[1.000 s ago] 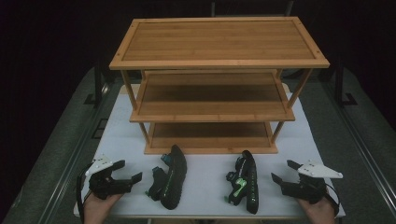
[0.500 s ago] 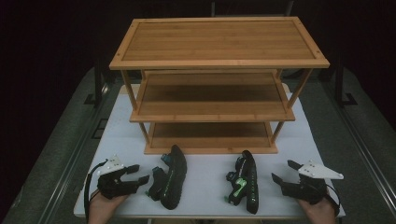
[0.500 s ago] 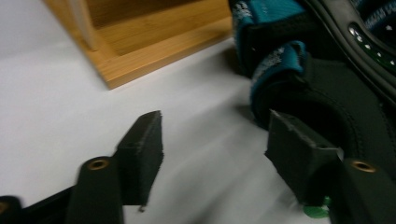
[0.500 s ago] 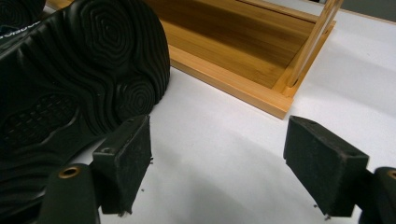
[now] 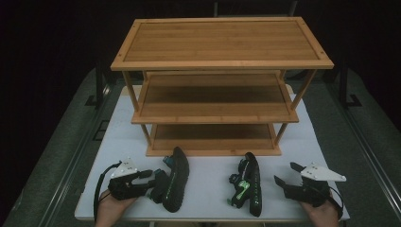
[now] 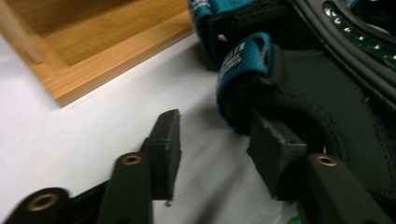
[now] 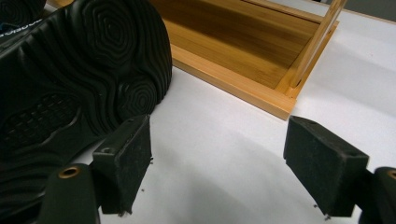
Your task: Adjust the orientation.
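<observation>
Bamboo rack (image 5: pixel 215 97) just behind both sandals (image 5: pixel 174 185)

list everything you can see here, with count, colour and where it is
shoe rack: 1, light bamboo, three tiers, back half of the table
left shoe: 1, black with teal straps, on its side in front of the rack, left
right shoe: 1, black with green details, on its side in front of the rack, right
table: 1, white top
left gripper: 1, black, open, at the left shoe's strap
right gripper: 1, black, open, apart from the right shoe
hands: 2, bottom edge
</observation>
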`<state>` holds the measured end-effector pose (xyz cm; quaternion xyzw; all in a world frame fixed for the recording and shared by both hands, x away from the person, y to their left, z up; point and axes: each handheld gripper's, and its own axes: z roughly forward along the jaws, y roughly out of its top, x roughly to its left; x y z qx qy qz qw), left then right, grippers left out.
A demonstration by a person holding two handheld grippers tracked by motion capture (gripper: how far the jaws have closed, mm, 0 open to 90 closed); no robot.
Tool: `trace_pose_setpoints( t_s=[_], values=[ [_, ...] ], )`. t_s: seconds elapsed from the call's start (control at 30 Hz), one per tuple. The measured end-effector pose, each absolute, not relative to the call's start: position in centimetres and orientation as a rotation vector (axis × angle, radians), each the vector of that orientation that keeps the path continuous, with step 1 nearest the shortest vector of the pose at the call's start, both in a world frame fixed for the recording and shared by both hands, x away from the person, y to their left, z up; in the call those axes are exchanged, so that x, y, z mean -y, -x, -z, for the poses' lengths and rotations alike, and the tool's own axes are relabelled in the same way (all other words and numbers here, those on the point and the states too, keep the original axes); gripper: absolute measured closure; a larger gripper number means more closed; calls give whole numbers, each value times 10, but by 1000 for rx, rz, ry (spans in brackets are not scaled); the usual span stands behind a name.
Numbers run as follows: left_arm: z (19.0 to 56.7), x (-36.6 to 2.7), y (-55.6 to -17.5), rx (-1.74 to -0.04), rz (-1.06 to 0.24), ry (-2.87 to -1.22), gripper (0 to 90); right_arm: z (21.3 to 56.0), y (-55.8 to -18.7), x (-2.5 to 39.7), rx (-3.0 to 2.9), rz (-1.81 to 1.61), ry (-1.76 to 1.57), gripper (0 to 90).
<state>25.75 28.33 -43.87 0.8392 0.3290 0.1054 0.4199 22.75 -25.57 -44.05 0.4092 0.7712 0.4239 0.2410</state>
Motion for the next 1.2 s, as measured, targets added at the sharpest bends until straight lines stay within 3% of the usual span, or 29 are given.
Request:
trace_pose_setpoints(
  t_s=[0.2,0.5,0.9,1.2],
  values=[
    [436,-275,-258,-771,-243,-2097,650,441,-227,255,-2110,-1157,-1118,227],
    [425,-273,-255,-717,-232,-2069,630,440,-227,254,-2108,-1169,-1115,227],
    [414,-266,-256,-626,-247,-2059,713,439,-226,252,-2101,-1172,-1113,227],
    [412,-262,-260,-602,-209,-2032,699,438,-225,252,-2095,-1178,-1110,227]
  ],
)
